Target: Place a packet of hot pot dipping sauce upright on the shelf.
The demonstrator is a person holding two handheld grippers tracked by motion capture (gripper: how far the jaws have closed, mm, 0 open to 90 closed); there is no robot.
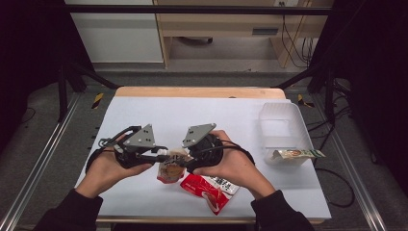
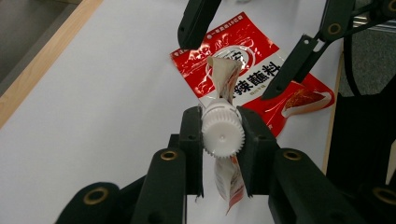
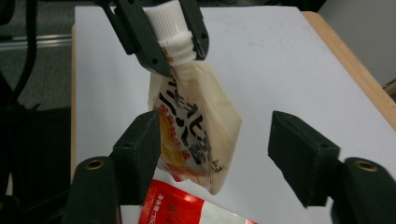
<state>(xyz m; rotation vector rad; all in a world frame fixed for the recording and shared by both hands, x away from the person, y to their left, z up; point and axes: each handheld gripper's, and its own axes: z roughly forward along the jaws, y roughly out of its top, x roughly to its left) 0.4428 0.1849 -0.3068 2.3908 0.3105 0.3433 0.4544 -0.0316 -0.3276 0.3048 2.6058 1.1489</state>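
A small spouted pouch (image 1: 171,169) with a white ribbed cap (image 2: 224,140) hangs just above the white table. My left gripper (image 2: 223,126) is shut on that cap, one jaw on each side. In the right gripper view the cream pouch body (image 3: 196,126) dangles from the cap between the jaws of my right gripper (image 3: 219,154). Those jaws are open: one pad sits right beside the pouch, the other stands well clear of it. In the high view the left gripper (image 1: 163,154) and right gripper (image 1: 185,161) face each other at the table's front middle.
A red sauce packet (image 1: 211,190) lies flat under the pouch, near the front edge. At the right stands a clear plastic tub (image 1: 284,125), and a long packet (image 1: 297,154) rests across its near rim. The white sheet (image 1: 192,115) covers the wooden table.
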